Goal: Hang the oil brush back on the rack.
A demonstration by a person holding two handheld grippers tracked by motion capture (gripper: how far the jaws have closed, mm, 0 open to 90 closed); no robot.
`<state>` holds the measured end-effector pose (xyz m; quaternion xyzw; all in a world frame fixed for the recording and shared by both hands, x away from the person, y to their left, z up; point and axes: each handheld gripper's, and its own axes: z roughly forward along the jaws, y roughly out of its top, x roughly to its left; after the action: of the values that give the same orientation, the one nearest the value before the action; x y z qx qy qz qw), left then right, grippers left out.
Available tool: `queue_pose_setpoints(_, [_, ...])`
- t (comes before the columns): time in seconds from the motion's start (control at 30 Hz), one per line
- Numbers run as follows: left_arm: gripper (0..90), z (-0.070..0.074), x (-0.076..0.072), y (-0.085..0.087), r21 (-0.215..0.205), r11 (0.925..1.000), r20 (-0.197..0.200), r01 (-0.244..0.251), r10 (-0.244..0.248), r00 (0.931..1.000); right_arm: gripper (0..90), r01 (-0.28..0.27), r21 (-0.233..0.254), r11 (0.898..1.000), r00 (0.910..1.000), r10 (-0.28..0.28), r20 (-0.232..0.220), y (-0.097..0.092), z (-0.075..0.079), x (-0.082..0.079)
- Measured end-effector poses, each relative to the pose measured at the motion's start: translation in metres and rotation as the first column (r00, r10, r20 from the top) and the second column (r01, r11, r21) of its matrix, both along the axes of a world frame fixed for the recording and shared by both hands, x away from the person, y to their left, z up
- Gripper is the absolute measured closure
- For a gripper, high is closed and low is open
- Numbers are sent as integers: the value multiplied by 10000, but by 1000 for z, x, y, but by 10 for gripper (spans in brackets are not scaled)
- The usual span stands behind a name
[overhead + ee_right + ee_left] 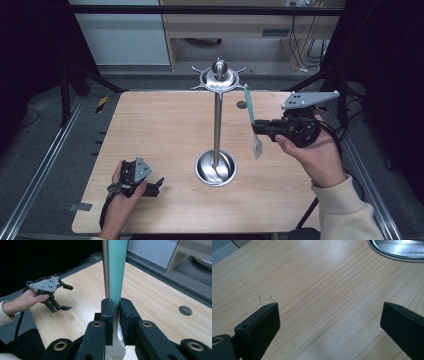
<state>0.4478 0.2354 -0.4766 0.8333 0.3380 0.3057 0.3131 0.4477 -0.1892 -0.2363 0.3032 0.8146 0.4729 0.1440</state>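
My right gripper point(258, 128) is shut on a kitchen utensil with a teal handle point(248, 104) and a pale head point(257, 145). It holds the utensil upright above the table, right of a tall metal stand point(216, 120). The stand has a hooked crown point(218, 76) and a round dish base point(215, 168). In the right gripper view the pads point(108, 307) clamp the teal handle point(117, 270) just in front of the stand's pole point(105, 267). My left gripper point(157, 186) rests on the table at the front left, open, with bare wood between its jaws point(330, 305).
The wooden table point(160, 125) has a small round cable hole point(241, 105) behind the utensil. Metal rails run along both sides of the table. The rim of the stand's base point(397, 250) lies ahead of the left gripper. Cabinets stand beyond the far edge.
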Motion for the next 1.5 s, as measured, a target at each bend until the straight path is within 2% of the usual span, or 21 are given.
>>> queue_pose_setpoints(0.17, [22, 0, 0, 0, -5, 10000, 16, -13, 13, 10000, 823, 92, 215, 9997, 9996, -98, 253, 2, -7, 1])
queue_pose_setpoints(0.27, [22, 0, 0, 0, 18, 10000, -15, 18, -18, 10000, 823, 265, 433, 9987, 9972, -294, 691, 4, -14, 0])
queue_pose_setpoints(0.37, [22, 0, 0, -1, 89, 10000, -17, 25, -25, 10000, 822, 339, 548, 9979, 9956, -386, 857, 6, -17, 0])
queue_pose_setpoints(0.47, [22, 0, 0, 0, 9, 10000, 12, 3, -3, 10000, 822, 439, 907, 9949, 9919, -542, 1147, 7, -24, 1])
queue_pose_setpoints(0.67, [22, 0, 0, 1, -38, 10000, 13, -25, 25, 10000, 821, 492, 1131, 9924, 9878, -652, 1415, 13, -30, 4])
queue_pose_setpoints(1.13, [22, 0, 0, 2, -70, 9999, 55, -97, 97, 9999, 813, 319, 1568, 9871, 9876, -553, 1469, 18, -36, 12])
queue_pose_setpoints(1.37, [22, 1, 0, 2, -111, 9999, 65, -128, 129, 9999, 748, 333, 1540, 9875, 9884, -554, 1414, 18, -37, 13])
queue_pose_setpoints(1.5, [22, 1, 0, 3, -112, 9998, 70, -141, 141, 9999, 675, 468, 1470, 9880, 9866, -687, 1476, 18, -36, 11])
